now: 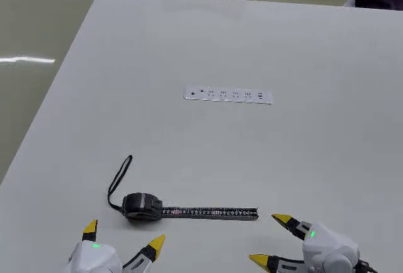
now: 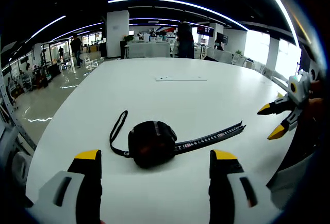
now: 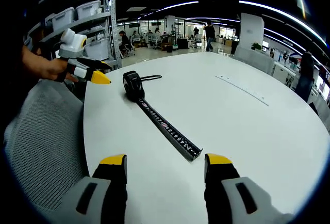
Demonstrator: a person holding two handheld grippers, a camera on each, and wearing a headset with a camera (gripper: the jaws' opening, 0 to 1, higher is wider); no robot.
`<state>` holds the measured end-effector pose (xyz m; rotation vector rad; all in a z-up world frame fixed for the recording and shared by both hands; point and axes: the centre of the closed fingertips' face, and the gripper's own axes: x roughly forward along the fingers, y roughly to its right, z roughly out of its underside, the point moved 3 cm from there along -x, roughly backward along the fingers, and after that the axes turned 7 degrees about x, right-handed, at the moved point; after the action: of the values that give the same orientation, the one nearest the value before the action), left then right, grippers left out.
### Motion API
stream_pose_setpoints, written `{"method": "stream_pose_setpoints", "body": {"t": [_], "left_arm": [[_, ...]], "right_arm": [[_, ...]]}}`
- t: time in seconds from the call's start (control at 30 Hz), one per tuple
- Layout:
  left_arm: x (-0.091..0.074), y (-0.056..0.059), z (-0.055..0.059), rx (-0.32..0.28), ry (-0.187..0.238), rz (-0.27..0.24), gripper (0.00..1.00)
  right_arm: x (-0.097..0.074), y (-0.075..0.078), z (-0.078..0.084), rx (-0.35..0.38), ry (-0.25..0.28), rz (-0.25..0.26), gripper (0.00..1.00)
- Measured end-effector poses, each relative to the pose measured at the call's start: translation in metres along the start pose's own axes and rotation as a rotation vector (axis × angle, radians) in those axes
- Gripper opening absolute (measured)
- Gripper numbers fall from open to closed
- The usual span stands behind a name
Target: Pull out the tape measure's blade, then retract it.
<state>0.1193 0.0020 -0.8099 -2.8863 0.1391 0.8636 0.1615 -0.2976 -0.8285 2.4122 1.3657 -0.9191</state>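
The black tape measure case (image 1: pixel 142 206) lies on the white table (image 1: pixel 315 160) near its front edge. Its dark blade (image 1: pixel 211 212) runs right along the surface; the black wrist strap (image 1: pixel 118 178) loops behind-left. A white flat power strip (image 1: pixel 228 94) lies well behind. The left gripper (image 1: pixel 124 234) sits before the case, and the right gripper (image 1: pixel 269 239) before the blade tip, both apart from it.

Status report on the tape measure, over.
Open and empty: left gripper, right gripper, near the tape measure. Its blade out, flat on the table. Beyond, a power strip; nothing blocking.

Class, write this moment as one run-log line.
black tape measure on white table, blade out | left gripper open, empty | right gripper open, empty
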Motion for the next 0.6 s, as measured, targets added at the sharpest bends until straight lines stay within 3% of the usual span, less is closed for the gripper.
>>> {"method": "stream_pose_setpoints", "body": {"t": [0.6], "left_arm": [[0.026, 0.006, 0.005, -0.068, -0.025, -0.024, 0.82]], "right_arm": [[0.015, 0.029, 0.002, -0.096, -0.023, -0.088, 0.58]]}}
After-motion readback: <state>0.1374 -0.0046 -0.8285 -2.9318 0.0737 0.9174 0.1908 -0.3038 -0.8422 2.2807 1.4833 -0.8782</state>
